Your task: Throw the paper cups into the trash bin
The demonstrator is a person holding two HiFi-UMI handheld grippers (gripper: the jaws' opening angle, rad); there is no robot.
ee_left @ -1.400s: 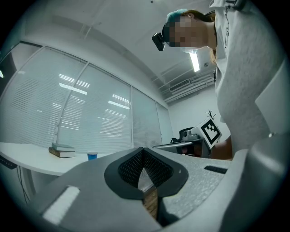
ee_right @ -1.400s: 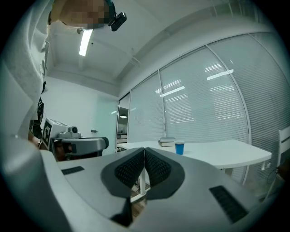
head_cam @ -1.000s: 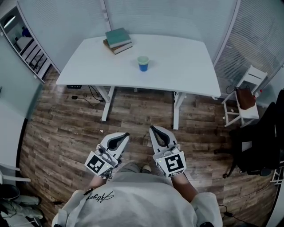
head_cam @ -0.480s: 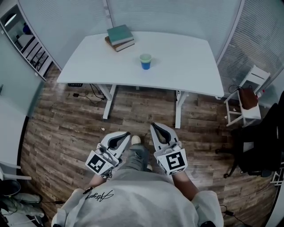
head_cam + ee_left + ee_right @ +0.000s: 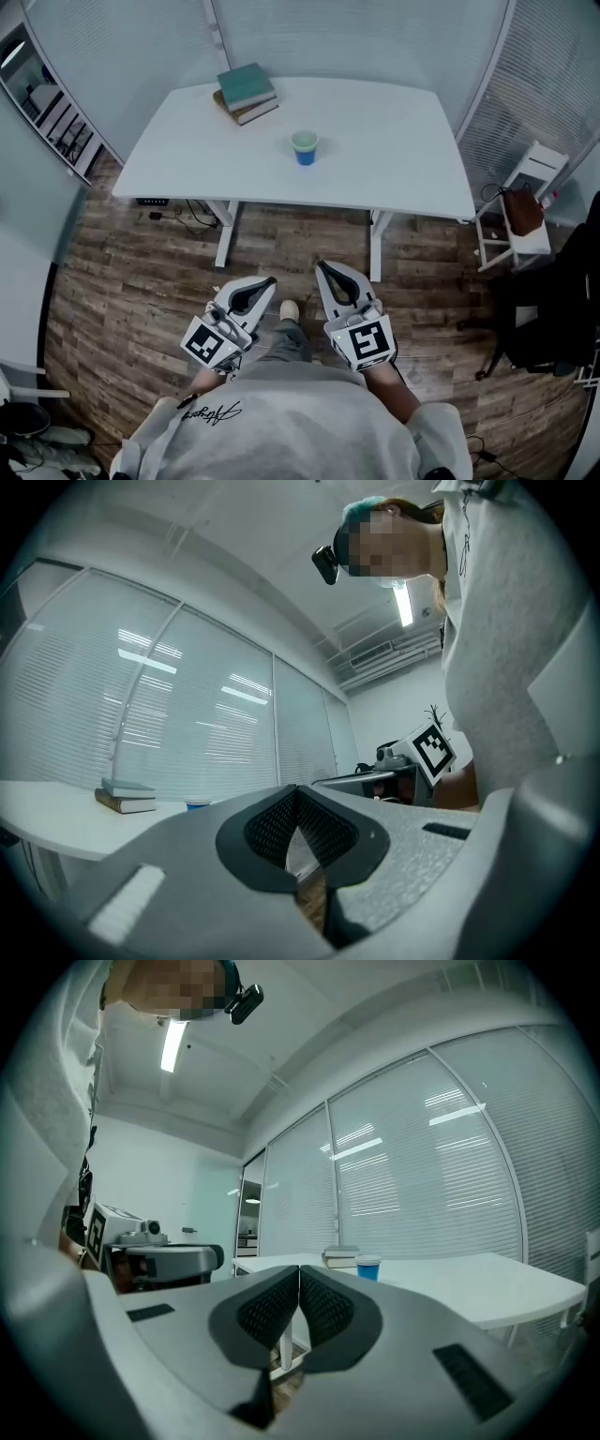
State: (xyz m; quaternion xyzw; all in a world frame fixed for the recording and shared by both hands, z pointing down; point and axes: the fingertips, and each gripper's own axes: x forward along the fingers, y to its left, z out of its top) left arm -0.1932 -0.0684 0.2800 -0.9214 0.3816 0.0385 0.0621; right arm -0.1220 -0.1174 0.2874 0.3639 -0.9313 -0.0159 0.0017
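Approach step: no cup picked up yet
The blue paper cup (image 5: 304, 148) stands mid-way along the white table (image 5: 403, 159), well apart from both tools. The left gripper (image 5: 265, 283) and right gripper (image 5: 322, 271) sit low by the person's body, side by side, pointing at the table, jaws closed on nothing. Next, likely: reach forward and open around the cup; no bin in view

Floor: dark wood planks (image 5: 122, 281) all round me
Desk: white table (image 5: 403, 159) ahead, cables (image 5: 187, 204) under its left edge
Walls: I see closed white blinds (image 5: 122, 47)
Left: shelving (image 5: 52, 117)
Right: small white stool (image 5: 525, 202), black chair (image 5: 548, 300) near it
Light: ceiling strip lamp (image 5: 173, 1044), lit
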